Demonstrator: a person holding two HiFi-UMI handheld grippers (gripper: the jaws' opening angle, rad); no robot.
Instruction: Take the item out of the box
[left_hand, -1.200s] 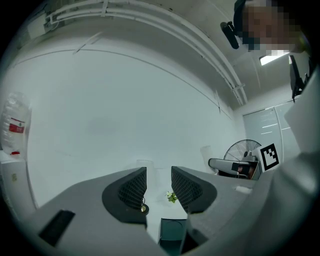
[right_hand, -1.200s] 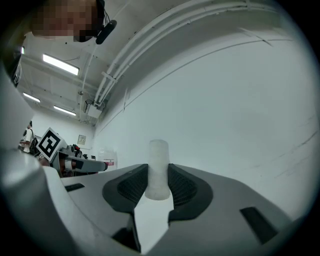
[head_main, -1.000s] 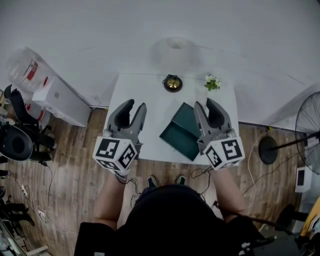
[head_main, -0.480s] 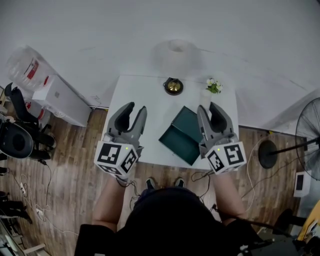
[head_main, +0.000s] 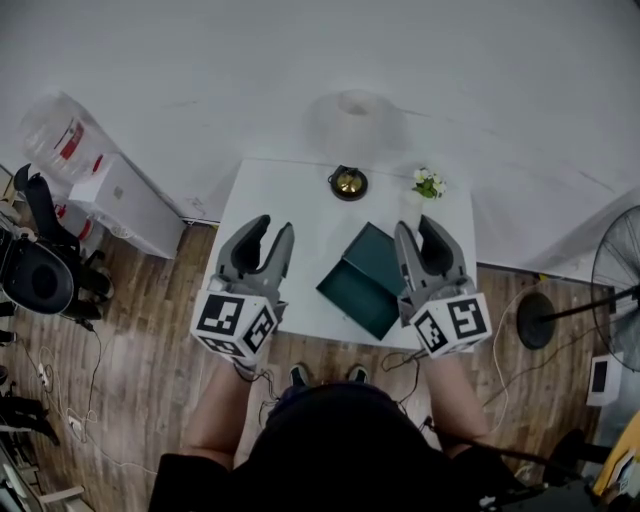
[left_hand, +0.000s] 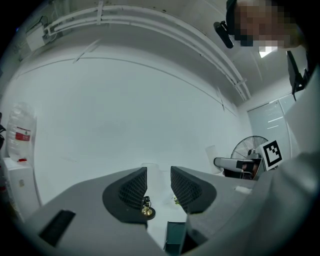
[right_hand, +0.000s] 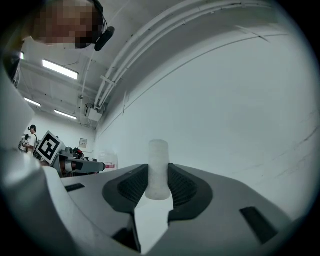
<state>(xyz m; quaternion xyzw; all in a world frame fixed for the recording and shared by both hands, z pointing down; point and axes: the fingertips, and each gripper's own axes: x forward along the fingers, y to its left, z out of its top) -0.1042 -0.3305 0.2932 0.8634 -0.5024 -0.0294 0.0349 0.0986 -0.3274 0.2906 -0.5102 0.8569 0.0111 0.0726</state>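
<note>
Both grippers are held level over the near side of the table (head_main: 300, 200), pointing away from you.

Left gripper (head_main: 272, 228): jaws spread, nothing in them. In its own view (left_hand: 159, 175) only the far-off bell (left_hand: 146, 210) shows through the gap.

Right gripper (head_main: 417, 226): jaws spread too, empty. The white cylinder (right_hand: 159, 155) in its gap (right_hand: 158, 170) stands far beyond the table and isn't pinched.

The box (head_main: 365, 280) sits open on the table, below and between your two tools.
- From the right gripper it's just to the left and below. In the head view that tool's left jaw overlaps the box's right edge.
- From the left gripper it's off to the right and lower, with a clear gap. It shows at the bottom of the left gripper view (left_hand: 175, 240).
- So the right hand is the nearer one.

The box is skewed to both tools. Its long side runs from your left, further out, to your right, nearer you. The lid is thrown back on the far-right side, so the mouth faces up.

Item: I can't tell. The inside reads as flat dark teal, and no view looks down into it closely enough. The bell (head_main: 348, 183) and the flowers (head_main: 428, 184) stand beyond the box, well ahead of both tips.

The scene fits either reading: an item lying dark inside the open box, or a box already emptied with the grippers let go.

If something is inside, reaching it means tipping the jaws down, because both now point over the box rather than into it.
</note>
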